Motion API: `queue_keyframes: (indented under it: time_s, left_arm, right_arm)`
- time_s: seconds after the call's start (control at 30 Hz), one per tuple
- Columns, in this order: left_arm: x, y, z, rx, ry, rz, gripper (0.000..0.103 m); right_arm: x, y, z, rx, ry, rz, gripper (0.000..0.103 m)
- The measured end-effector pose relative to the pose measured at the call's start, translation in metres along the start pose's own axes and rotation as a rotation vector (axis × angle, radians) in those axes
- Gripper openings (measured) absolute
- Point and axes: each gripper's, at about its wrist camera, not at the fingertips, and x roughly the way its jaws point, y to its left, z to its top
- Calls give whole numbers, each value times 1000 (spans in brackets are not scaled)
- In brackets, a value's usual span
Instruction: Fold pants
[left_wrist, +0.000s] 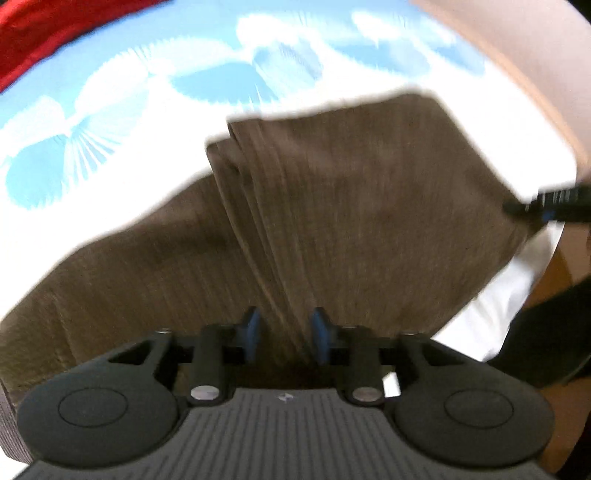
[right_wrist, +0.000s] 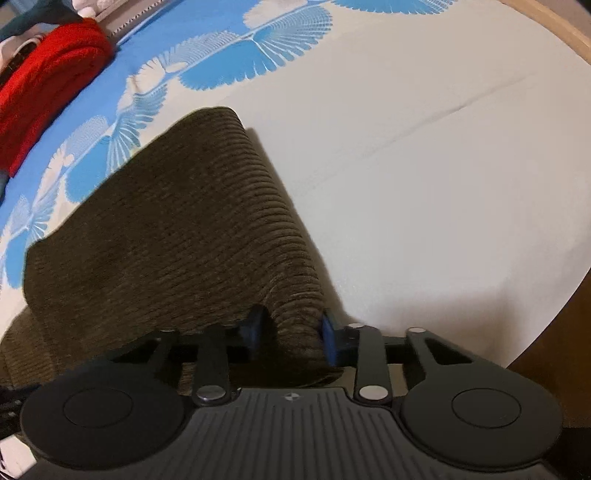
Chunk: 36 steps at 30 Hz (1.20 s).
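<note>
In the left wrist view, the left hand-held gripper (left_wrist: 284, 334) sits at the bottom centre of the frame with its blue pads closed in on a bunched fold of the brown ribbed pants (left_wrist: 332, 192). The cloth rises from the pads and spreads across the middle of the frame, with another layer trailing off to the lower left. At the right edge of this view, the right hand-held gripper (left_wrist: 546, 206) shows as a blurred dark tip touching the far corner of the pants.

In the right wrist view, the right hand-held gripper (right_wrist: 291, 334) is pinched on a thick wad of the pants (right_wrist: 166, 240), which stretch away toward the left of the frame, lifted above the bed (right_wrist: 424, 166). The bed carries a white sheet with a blue fan pattern along its upper left. A red cloth (right_wrist: 48, 85) lies in the upper left corner.
</note>
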Motion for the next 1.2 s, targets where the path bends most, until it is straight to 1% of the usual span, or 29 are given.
queue_keyframes:
  time_s: [0.03,0.07,0.1,0.13,0.17,0.23,0.3,0.37,0.43,0.5,0.53,0.6,0.67,0.7,0.73,0.77,0.8,0.87,0.97,1.0,1.13,1.2]
  left_arm:
    - [-5,5,3,-20,-29,-12,46]
    - [-12,1,9,-46,-68,-31,50]
    - [-18,3,13,-69,-109,-52,60]
    - [-26,4,15,-89,-150,-76,67]
    - [-34,7,18,-111,-190,-111,69]
    - [-45,12,25,-152,-243,-184,77]
    - [-52,17,33,-194,-278,-272,82]
    - [-54,17,41,-219,-289,-354,84]
    - [-50,14,50,-239,-295,-410,85]
    - [-49,14,56,-254,-297,-452,86]
    - [-44,10,61,-251,-282,-445,86]
    - [-33,6,67,-240,-250,-395,86]
    - [-14,3,69,-222,-208,-313,83]
    - [-9,2,69,-218,-186,-274,66]
    - [-4,2,69,-215,-164,-239,38]
    - [1,3,68,-209,-144,-189,28]
    - [4,6,67,-207,-137,-169,21]
    - [5,15,66,-230,-135,-166,20]
    - [-16,25,59,-203,-165,-155,19]
    - [-24,30,55,-199,-176,-153,19]
    - [-63,65,33,-187,-211,-138,19]
    - [-80,93,16,-209,-225,-118,19]
  right_arm:
    - [-5,2,0,0,-17,11,27]
    - [-13,6,0,-15,-47,26,25]
    - [-23,12,-1,-40,-82,45,24]
    - [-36,22,-3,-97,-136,73,24]
    - [-50,37,-7,-181,-192,100,24]
    - [-74,68,-21,-381,-292,163,24]
    - [-90,93,-37,-528,-356,239,23]
    - [-99,115,-55,-669,-408,294,23]
    - [-102,136,-80,-838,-455,313,23]
    - [-102,152,-103,-980,-470,326,23]
    - [-99,159,-113,-1041,-462,333,23]
    - [-95,170,-129,-1117,-451,345,22]
    - [-91,180,-139,-1166,-437,367,22]
    - [-88,183,-141,-1181,-432,377,22]
    - [-86,185,-143,-1194,-427,380,22]
    - [-85,187,-145,-1205,-423,379,22]
    - [-83,190,-148,-1212,-418,369,23]
    - [-79,196,-146,-1195,-411,351,24]
    - [-87,197,-139,-1128,-396,408,31]
    - [-93,195,-132,-1083,-387,461,35]
    - [-109,181,-112,-920,-369,661,38]
    - [-110,174,-102,-852,-368,701,49]
